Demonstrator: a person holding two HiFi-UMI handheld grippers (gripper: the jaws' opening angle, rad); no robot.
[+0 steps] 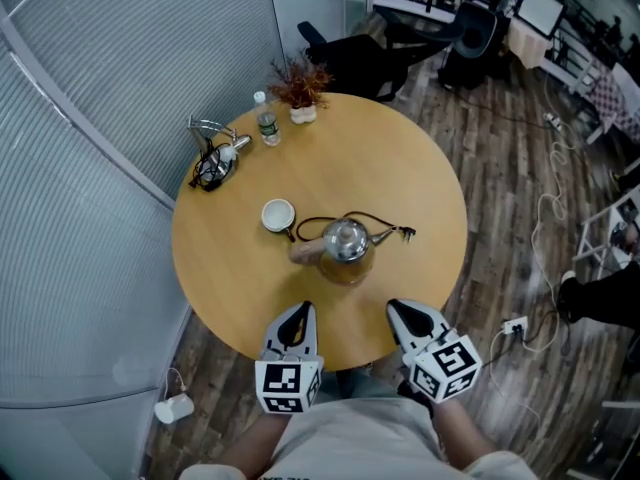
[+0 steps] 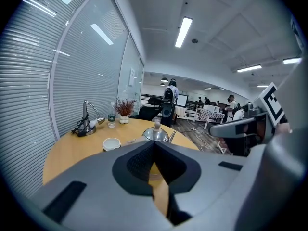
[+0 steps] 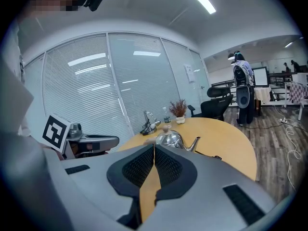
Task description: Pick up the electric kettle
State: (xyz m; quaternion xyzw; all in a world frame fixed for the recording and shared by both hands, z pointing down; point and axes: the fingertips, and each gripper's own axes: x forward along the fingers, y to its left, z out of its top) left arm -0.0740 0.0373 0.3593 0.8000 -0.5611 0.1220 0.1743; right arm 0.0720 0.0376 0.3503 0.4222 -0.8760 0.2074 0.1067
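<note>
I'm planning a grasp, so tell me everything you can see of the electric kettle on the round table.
The electric kettle is squat, shiny metal, with a domed lid and a pale knob. It stands upright near the middle of the round wooden table. A brownish handle sticks out on one side, a thin spout on the opposite side. A black cord loops beside it on the table. Nothing grips it.

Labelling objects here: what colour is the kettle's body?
Shiny silver; the kettle shows best in the head view.
</note>
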